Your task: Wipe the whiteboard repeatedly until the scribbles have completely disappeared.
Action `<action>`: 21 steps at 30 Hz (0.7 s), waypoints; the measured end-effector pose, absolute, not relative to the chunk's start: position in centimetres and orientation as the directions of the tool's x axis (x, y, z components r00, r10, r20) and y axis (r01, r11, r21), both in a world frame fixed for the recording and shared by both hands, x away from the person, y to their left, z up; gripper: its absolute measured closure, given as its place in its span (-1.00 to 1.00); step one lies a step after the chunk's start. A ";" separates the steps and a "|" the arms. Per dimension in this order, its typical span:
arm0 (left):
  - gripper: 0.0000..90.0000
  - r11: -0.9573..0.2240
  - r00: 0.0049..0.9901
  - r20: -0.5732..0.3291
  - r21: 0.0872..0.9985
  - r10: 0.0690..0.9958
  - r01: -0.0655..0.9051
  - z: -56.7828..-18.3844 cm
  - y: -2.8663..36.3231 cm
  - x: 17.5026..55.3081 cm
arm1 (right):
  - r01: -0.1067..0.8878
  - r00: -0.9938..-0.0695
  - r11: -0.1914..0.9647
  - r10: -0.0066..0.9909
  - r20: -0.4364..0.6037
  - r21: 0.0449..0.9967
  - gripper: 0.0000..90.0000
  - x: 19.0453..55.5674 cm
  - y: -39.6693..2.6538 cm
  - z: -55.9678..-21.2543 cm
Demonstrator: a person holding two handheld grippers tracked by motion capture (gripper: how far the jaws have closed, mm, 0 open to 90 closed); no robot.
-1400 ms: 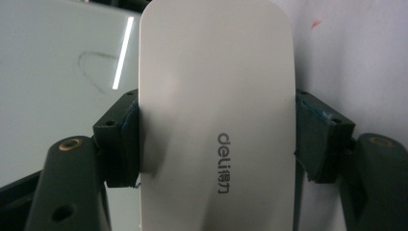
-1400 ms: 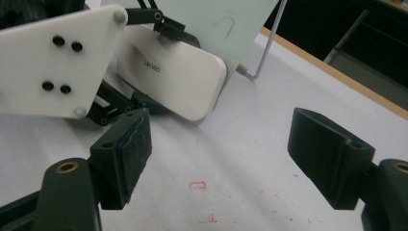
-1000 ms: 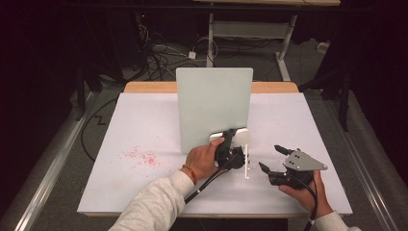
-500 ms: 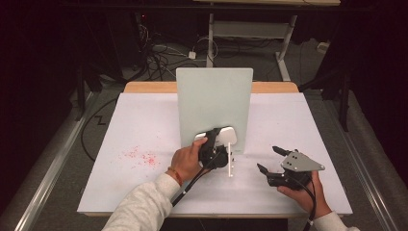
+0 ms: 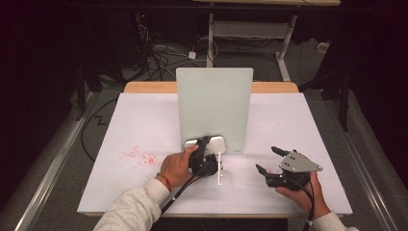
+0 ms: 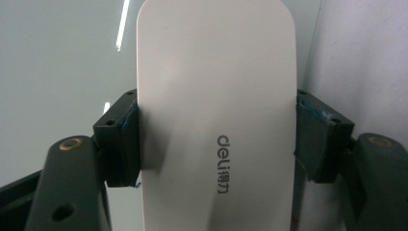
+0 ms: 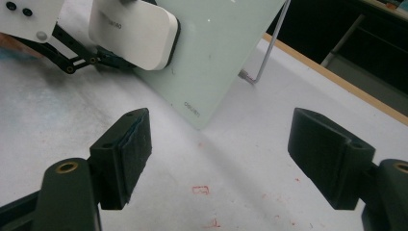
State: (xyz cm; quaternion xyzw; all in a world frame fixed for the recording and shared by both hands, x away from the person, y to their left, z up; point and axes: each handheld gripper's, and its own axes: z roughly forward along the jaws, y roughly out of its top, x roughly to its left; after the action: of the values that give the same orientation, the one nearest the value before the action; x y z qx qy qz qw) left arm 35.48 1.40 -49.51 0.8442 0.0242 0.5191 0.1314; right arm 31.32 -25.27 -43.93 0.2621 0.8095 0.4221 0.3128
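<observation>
A pale green glass board point(image 5: 214, 106) stands upright at the middle of the white table point(image 5: 298, 120). My left gripper point(image 5: 206, 145) is shut on a white eraser point(image 5: 211, 143) and presses it flat against the board's lower left part. In the left gripper view the eraser point(image 6: 216, 96) sits clamped between both pads, with the board point(image 6: 57, 57) behind it. My right gripper point(image 5: 266, 159) is open and holds nothing, low over the table to the right of the board. The right gripper view has the eraser point(image 7: 134, 29) on the board point(image 7: 216, 53) at upper left.
Red marker dust point(image 5: 139, 155) is scattered on the table left of the board, and red smudges point(image 7: 199, 189) lie under the right gripper. A thin metal prop point(image 7: 269, 43) holds the board up from behind. The table's wooden far edge point(image 5: 144, 86) meets a dark floor with cables.
My left gripper has slid the eraser leftward and slightly down along the bottom of the board. The right gripper has stayed nearly still and open.
</observation>
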 end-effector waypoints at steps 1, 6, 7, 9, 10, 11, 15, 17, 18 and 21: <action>-0.36 -0.967 0.460 0.873 0.234 0.162 -0.103 -49.7 1.1 35.4 | 0.160 -0.668 0.507 0.687 -0.285 0.847 -0.46 31.3 -25.3 -43.9; -0.36 -0.970 0.450 0.881 0.216 0.143 -0.114 -50.3 -0.4 35.3 | 0.163 -0.668 0.509 0.687 -0.285 0.845 -0.46 31.4 -25.2 -44.0; -0.36 -0.970 0.448 0.883 0.214 0.142 -0.115 -50.3 -0.6 35.3 | 0.163 -0.666 0.510 0.689 -0.287 0.845 -0.46 31.4 -25.2 -44.0; -0.36 -0.970 0.448 0.883 0.215 0.142 -0.115 -50.3 -0.9 35.3 | 0.163 -0.666 0.511 0.688 -0.288 0.844 -0.46 31.4 -25.2 -44.0; -0.36 -0.969 0.448 0.882 0.219 0.145 -0.117 -50.2 -1.0 35.3 | 0.162 -0.666 0.511 0.688 -0.288 0.844 -0.46 31.4 -25.2 -44.0; -0.36 -0.969 0.449 0.882 0.218 0.143 -0.119 -50.2 -1.2 35.3 | 0.162 -0.666 0.512 0.687 -0.289 0.844 -0.46 31.4 -25.2 -44.0; -0.36 -0.961 0.454 0.876 0.245 0.161 -0.131 -49.8 -2.4 35.5 | 0.161 -0.664 0.512 0.689 -0.291 0.844 -0.46 31.4 -25.2 -44.0; -0.36 -0.952 0.454 0.872 0.274 0.185 -0.138 -49.6 -3.1 35.7 | 0.161 -0.664 0.510 0.690 -0.289 0.845 -0.46 31.4 -25.2 -44.0; -0.36 -0.950 0.455 0.870 0.280 0.192 -0.136 -49.4 -3.4 35.8 | 0.162 -0.663 0.510 0.690 -0.290 0.845 -0.46 31.4 -25.3 -44.0; -0.36 -0.935 0.460 0.855 0.331 0.240 -0.128 -48.4 -4.0 36.1 | 0.161 -0.665 0.507 0.690 -0.287 0.847 -0.46 31.4 -25.3 -44.0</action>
State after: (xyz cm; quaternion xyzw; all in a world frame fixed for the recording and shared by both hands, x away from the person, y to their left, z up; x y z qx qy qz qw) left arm 36.13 -3.97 -48.43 0.8357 0.0332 0.5187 0.1773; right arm 31.36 -25.31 -43.97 0.2628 0.8093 0.4210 0.3141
